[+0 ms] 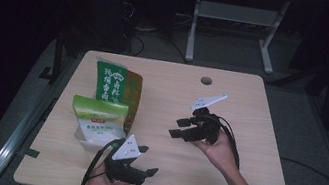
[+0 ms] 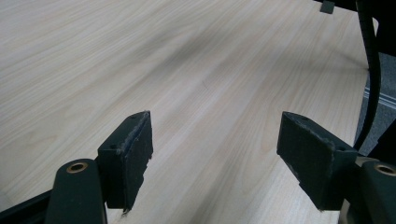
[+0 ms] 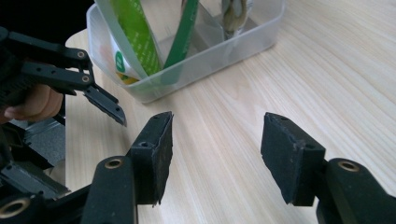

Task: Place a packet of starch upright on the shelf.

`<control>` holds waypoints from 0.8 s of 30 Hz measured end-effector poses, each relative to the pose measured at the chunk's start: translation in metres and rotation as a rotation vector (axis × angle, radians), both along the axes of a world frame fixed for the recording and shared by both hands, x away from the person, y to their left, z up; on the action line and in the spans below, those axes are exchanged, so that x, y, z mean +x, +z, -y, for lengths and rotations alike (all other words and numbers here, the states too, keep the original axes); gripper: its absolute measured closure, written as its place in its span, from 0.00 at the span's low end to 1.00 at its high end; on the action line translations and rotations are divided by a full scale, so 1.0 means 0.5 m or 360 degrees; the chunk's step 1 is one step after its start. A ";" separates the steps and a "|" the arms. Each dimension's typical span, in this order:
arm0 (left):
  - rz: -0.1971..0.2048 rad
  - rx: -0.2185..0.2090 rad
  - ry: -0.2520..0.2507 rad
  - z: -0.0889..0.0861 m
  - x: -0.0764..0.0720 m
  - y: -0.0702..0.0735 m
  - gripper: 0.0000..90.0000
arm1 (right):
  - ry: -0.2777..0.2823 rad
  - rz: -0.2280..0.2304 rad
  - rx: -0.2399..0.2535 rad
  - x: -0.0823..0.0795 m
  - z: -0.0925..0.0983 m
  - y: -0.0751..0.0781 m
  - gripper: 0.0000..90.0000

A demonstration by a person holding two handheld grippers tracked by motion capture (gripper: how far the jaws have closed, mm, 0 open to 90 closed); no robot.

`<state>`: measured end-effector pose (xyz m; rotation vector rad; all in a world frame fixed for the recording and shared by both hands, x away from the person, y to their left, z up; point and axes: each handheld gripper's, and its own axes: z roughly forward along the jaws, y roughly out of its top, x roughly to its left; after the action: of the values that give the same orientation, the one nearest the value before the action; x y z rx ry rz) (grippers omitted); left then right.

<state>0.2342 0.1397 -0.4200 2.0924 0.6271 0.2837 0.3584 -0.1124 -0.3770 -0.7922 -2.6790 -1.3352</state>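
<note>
- The big wooden table (image 1: pixel 246 136) takes up most of the high view. It is bare on the right side and in the middle.
- A clear plastic box (image 3: pixel 205 58) sits on the left part of the table. It holds snack bags that stand up inside it.
- The tall dark green bag (image 1: pixel 111 82) stands at the back of the box, with a brownish bag (image 1: pixel 133 92) just beside it.
- The light green bag (image 1: pixel 98 119) stands at the front of the box, nearest the person.
- The right gripper (image 1: pixel 183 128) floats over the middle of the table and points toward the box. Its jaws are apart and hold nothing. The box is near it but not touching.
- The left gripper (image 1: pixel 148 160) sits low near the front edge, just beside the box. Its jaws are wide apart too, with only bare wood between them.
- I think the bags are all in the box now and both hands have let go, so this step looks like packing that is just about done.
- If one more bag has to move, the right gripper must come closer, put one jaw on each side of the bag's top edge, and squeeze softly so the bag does not crumple or tip the box.
</note>
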 end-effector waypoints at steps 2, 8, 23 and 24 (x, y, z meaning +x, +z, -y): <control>-0.0002 0.0000 0.0001 0.000 0.001 0.000 0.29 | -0.0011 -0.0012 0.0003 -0.001 0.005 0.001 0.47; 0.0002 -0.0001 0.0000 0.000 0.002 -0.001 0.29 | -0.0038 -0.0003 -0.0002 0.000 0.028 -0.001 0.46; -0.0002 0.0016 0.0004 0.000 0.002 -0.002 0.28 | -0.0136 -0.0016 -0.0024 -0.009 0.098 -0.010 0.45; -0.0005 0.0000 0.0009 0.000 0.002 -0.003 0.28 | -0.0143 -0.0024 -0.0020 -0.011 0.103 -0.011 0.45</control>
<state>0.2351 0.1395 -0.4214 2.0919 0.6350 0.2841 0.3529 -0.1641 -0.3825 -0.9307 -2.6723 -1.3259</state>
